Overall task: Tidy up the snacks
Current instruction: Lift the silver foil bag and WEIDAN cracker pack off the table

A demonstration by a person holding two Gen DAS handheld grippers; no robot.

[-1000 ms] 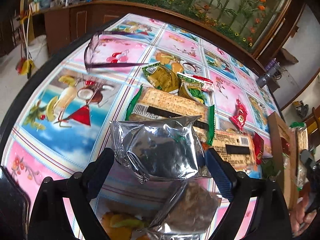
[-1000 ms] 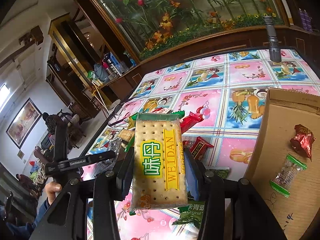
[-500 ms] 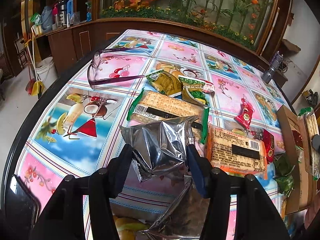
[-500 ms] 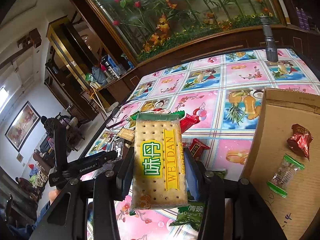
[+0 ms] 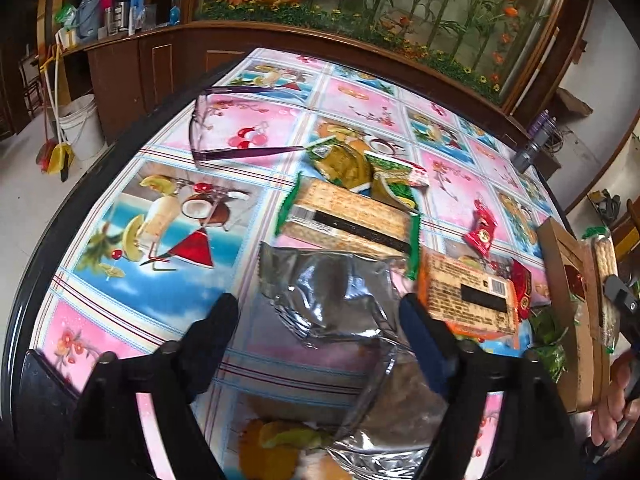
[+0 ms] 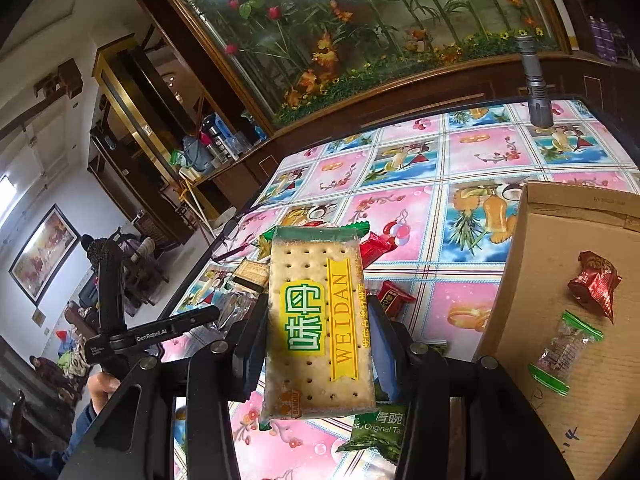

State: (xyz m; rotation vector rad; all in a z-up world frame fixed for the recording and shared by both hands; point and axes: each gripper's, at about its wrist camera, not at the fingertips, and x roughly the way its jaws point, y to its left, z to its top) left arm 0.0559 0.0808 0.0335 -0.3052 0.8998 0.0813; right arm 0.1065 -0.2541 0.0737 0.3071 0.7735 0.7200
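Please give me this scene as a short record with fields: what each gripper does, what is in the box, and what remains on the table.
left gripper: open, fingers either side of the crinkled silver foil packet on the table
right gripper: shut on the green-and-yellow WEIDAN cracker pack, held upright above the table
box: flat brown cardboard box holds a dark red foil candy and a clear green-ended wrapped sweet
table: floral pink-and-blue tablecloth with purple glasses, a green-edged cracker pack, an orange-wrapped biscuit pack
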